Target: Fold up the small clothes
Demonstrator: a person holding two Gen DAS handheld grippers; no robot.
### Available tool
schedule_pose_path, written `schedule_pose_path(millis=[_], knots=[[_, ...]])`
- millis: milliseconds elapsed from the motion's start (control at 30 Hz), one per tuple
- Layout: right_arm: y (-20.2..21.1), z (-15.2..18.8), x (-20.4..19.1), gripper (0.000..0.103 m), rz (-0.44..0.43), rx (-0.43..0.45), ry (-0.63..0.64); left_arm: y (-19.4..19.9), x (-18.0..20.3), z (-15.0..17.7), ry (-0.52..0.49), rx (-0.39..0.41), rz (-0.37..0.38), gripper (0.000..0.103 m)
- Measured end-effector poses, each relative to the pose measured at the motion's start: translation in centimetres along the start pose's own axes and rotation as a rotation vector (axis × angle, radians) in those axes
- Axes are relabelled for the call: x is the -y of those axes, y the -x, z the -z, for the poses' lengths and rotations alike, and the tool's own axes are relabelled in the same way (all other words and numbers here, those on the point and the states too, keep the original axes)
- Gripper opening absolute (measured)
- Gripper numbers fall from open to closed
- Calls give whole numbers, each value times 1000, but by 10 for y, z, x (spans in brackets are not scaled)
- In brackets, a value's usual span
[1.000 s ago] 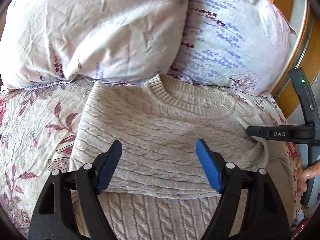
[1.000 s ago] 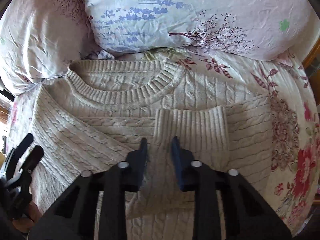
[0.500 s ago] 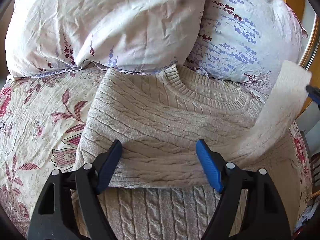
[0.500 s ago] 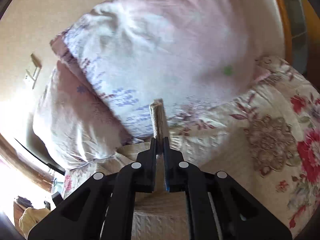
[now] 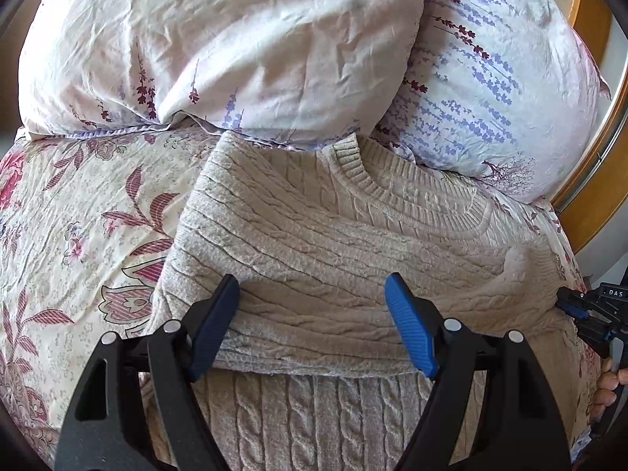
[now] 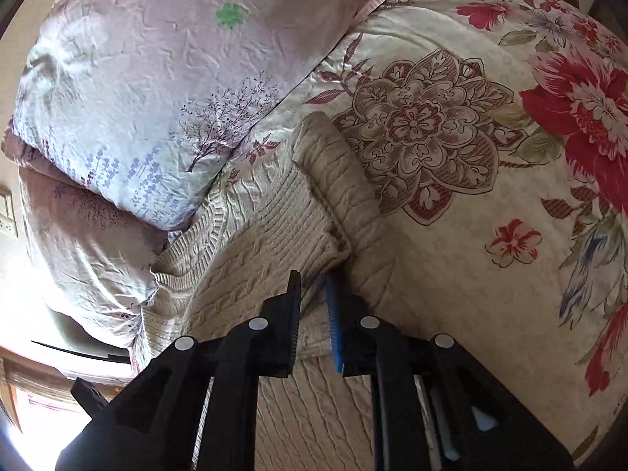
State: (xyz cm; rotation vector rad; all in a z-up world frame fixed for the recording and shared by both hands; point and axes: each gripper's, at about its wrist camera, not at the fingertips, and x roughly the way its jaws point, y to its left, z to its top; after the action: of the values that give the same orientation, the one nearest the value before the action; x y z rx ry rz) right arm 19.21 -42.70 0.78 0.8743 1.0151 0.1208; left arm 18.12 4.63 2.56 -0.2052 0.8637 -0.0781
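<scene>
Midway: sweater (image 5: pixel 333 259) sleeves folded across its chest on bed (image 5: pixel 78 235); left gripper (image 5: pixel 314 325) released, right gripper (image 6: pixel 314 314) nearly closed, pinching sleeve cuff (image 6: pixel 298 227); bottom fold remains.

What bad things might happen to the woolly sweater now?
1. The right gripper pinches only the ribbed cuff edge of the beige cable-knit sweater, so the sleeve might slip out or land crooked.
2. The left gripper hangs open above the folded sleeve without pressing it, so a pull from the right could drag the fold loose.
3. The sweater's collar sits against the lavender-print pillows, so it may bunch up there.
</scene>
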Motion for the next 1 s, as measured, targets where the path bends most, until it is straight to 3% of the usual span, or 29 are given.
schedule_pose_path(millis=[233,300,367,500,600,667,733,767,833,1000], knots=[[-4,-7,5,15,-51,23,-93,3,-2,-1,7,5,3,78],[3,-8,6,8,-29,71,-66,2,-2,-1,7,1,0,78],[7,-6,9,8,-27,81,-69,2,-2,0,8,1,-1,78],[10,4,20,7,5,58,-99,3,-1,1,6,3,0,78],[15,2,11,8,67,37,-29,9,-4,1,20,17,5,78],[29,0,-8,20,129,71,66,20,-8,1,30,40,10,78],[42,-2,-29,64,146,130,176,34,-13,3,35,70,11,78],[48,-2,-47,67,133,164,261,41,-16,4,35,85,13,78],[39,-3,-80,67,64,135,402,55,-21,8,33,109,11,78],[-46,30,-178,67,-142,-192,700,83,-32,25,50,133,17,80]])
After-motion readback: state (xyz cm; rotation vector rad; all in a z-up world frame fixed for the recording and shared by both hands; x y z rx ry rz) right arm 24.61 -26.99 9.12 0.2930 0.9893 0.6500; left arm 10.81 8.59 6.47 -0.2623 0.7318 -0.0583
